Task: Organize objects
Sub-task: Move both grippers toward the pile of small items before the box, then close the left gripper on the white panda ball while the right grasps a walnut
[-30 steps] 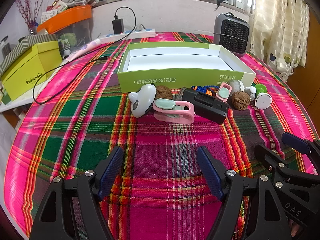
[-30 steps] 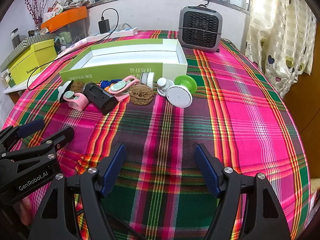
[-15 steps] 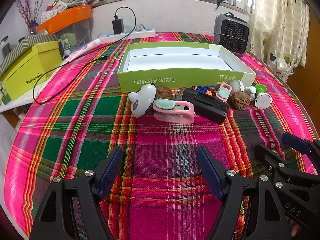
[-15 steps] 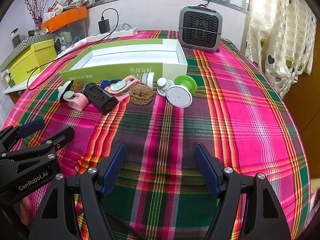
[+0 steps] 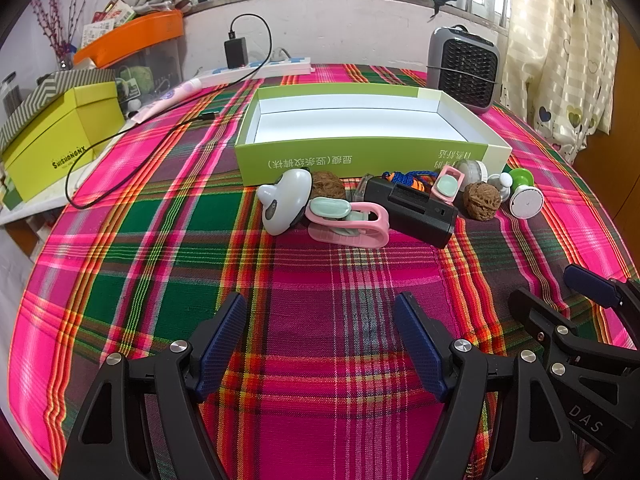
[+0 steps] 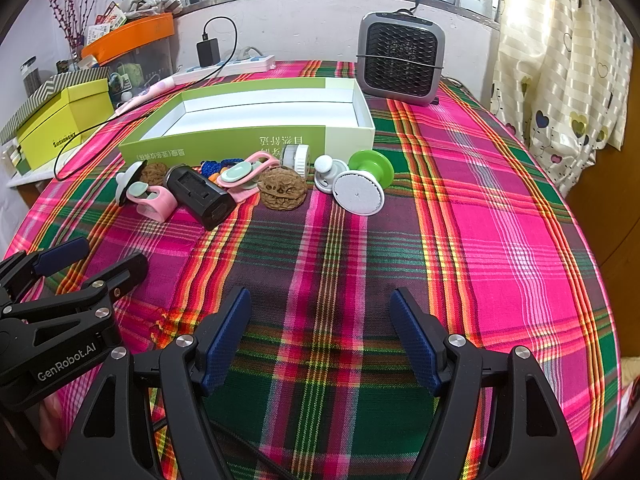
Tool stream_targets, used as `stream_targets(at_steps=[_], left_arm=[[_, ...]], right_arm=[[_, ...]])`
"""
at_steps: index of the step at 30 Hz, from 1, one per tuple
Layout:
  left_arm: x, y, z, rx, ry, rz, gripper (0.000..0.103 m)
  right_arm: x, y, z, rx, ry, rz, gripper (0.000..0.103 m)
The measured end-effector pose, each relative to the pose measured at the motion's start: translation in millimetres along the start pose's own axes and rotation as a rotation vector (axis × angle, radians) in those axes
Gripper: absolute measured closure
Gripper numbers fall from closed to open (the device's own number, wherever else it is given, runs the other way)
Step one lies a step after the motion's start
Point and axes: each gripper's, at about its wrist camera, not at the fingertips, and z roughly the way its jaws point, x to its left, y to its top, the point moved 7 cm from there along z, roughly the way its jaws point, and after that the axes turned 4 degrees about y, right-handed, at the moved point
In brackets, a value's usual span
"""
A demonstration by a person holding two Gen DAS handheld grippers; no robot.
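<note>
- My row of small things lies against the near wall of the green box, at twelve o'clock from both tongs: a grey-white gadget, a pink clip, a black block, two walnuts, and a green-and-white knob at the row's three o'clock end.
- The box stands open, its white floor bare.
- My left tongs hang spread above the plaid cloth, gripping nothing.
- My right tongs are spread the same way, also holding nothing.
- A grey heater stands at one o'clock, behind the box.
- A yellow box sits at ten o'clock.
</note>
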Motion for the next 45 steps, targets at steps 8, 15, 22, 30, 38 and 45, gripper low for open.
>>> stream_targets(at_steps=[8,15,22,30,38,45], left_arm=[[7.3,1.9,0.8,0.003,-0.036,0.029,0.027],[27.6,13.0,7.4,0.007,-0.068,-0.013,0.027],[46.7,28.9,13.2,-0.009,-0.070,-0.046,0.027],[52.0,45.1,22.1,-0.024,-0.080,-0.030,0.027],[47.4,53.6,27.6,-0.042,-0.115,-0.019,0.027],[41.3,57.8,28.2,-0.057,-0.127,0.019,0.028]], right_arm=[[0.4,3.8,4.0,0.010,0.038,-0.030,0.031],[-2.0,13.6,9.1,0.030,0.117,-0.043,0.031],[5.0,29.5,13.1,0.011,0.150,-0.095,0.033],[10.0,39.5,22.2,0.016,0.157,-0.137,0.041],[8.4,44.9,27.5,0.018,0.173,-0.150,0.052],[9.5,51.7,29.5,0.004,0.196,-0.149,0.054]])
